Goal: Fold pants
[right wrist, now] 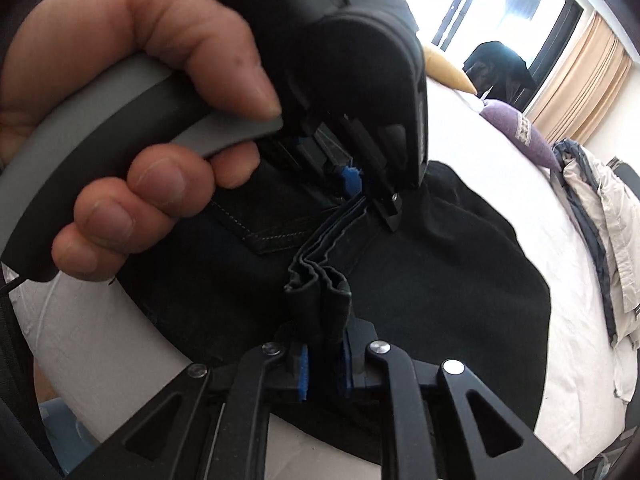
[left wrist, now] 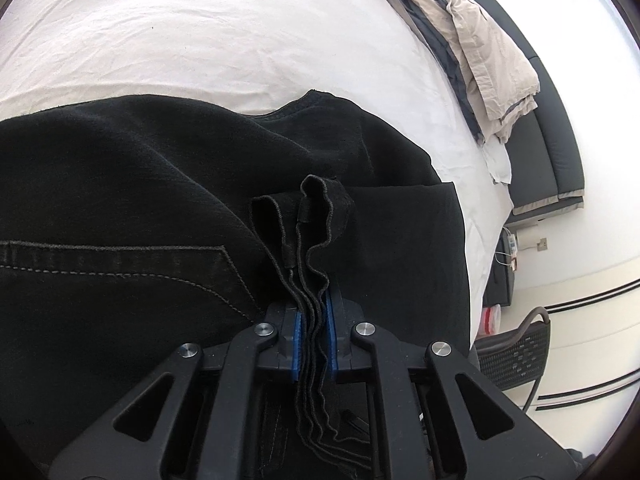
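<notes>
1. The left tongs (left wrist: 314, 320) were clamped narrow on a bunched stack of hem edges of the black pants (left wrist: 120, 184), angled downward.
2. The right tongs (right wrist: 324, 364) pinched another fold of the same fabric, just beside the left; a hand (right wrist: 132, 128) gripped the left handle.
3. The pants lay on the bed (left wrist: 180, 40), whose white sheet stretched clear beyond them.
4. Stitched denim; rumpled bedding (left wrist: 480, 52) at the bed's far edge.

Right gripper (right wrist: 325, 354) pinching bunched black pants (right wrist: 440, 280) edge; left gripper (right wrist: 356, 188) clamped beside, on white bed (right wrist: 500, 152)
</notes>
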`<action>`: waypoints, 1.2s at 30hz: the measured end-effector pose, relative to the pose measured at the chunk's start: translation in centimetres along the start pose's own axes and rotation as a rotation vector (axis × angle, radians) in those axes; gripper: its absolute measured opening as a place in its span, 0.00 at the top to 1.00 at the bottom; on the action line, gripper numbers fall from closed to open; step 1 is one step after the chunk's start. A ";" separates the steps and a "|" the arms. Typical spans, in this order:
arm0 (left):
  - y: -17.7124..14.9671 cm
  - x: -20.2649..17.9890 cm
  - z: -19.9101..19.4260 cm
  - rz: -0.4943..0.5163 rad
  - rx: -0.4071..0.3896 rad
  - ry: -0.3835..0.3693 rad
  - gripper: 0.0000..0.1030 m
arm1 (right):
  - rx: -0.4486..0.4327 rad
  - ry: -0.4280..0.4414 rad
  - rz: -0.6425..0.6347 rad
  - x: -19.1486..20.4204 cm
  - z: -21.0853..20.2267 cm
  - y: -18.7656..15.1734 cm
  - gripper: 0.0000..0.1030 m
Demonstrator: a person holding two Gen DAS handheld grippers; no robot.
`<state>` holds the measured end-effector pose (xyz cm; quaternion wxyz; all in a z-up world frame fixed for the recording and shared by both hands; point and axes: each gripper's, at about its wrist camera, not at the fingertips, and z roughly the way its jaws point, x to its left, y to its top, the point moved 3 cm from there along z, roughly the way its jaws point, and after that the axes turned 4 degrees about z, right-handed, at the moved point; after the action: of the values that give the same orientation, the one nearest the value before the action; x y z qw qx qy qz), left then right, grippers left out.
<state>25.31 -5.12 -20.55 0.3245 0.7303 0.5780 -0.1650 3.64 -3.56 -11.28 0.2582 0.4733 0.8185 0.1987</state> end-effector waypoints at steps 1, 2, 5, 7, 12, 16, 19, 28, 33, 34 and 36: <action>0.0 -0.2 -0.3 0.011 0.000 0.025 0.88 | 0.004 0.009 0.019 -0.3 0.1 0.0 0.81; 0.1 -0.6 -0.6 0.025 -0.005 0.049 0.85 | 0.006 0.031 0.039 -0.6 0.0 0.0 0.75; 0.4 -0.6 -3.0 0.057 -0.041 0.166 0.82 | 0.013 0.164 0.129 -2.3 -1.1 0.0 0.43; 0.7 -0.8 -5.0 0.072 -0.089 0.251 0.81 | 0.011 0.312 0.228 -4.5 -2.5 -0.2 0.43; 0.2 -5.2 -6.2 0.205 -0.181 0.286 0.81 | -0.066 0.547 0.596 -17.1 -4.3 -2.1 0.43; -2.0 -8.0 -1.1 0.288 -0.098 0.269 0.81 | -0.104 0.702 0.877 -28.3 -1.2 -3.5 0.45; -3.9 -8.0 1.8 0.296 -0.044 0.285 0.81 | -0.120 0.885 0.966 -32.2 2.0 -3.8 0.45; -4.4 -7.8 3.1 0.318 -0.057 0.340 0.81 | 0.010 0.986 1.039 -31.0 7.0 -7.5 0.53; -4.6 -7.9 3.4 0.308 -0.063 0.339 0.81 | 0.084 0.978 0.943 -26.6 2.8 -10.6 0.52; -4.3 -7.6 3.3 0.304 -0.064 0.336 0.81 | 0.093 0.981 0.940 -26.1 2.2 -11.3 0.52; -4.4 -7.4 3.3 0.301 -0.066 0.333 0.81 | 0.096 0.972 0.945 -25.3 0.7 -12.6 0.52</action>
<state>19.51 -12.24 -19.63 0.2695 0.8143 0.5134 0.0270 6.20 -31.67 -13.09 -0.2745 0.6479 0.5549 0.4438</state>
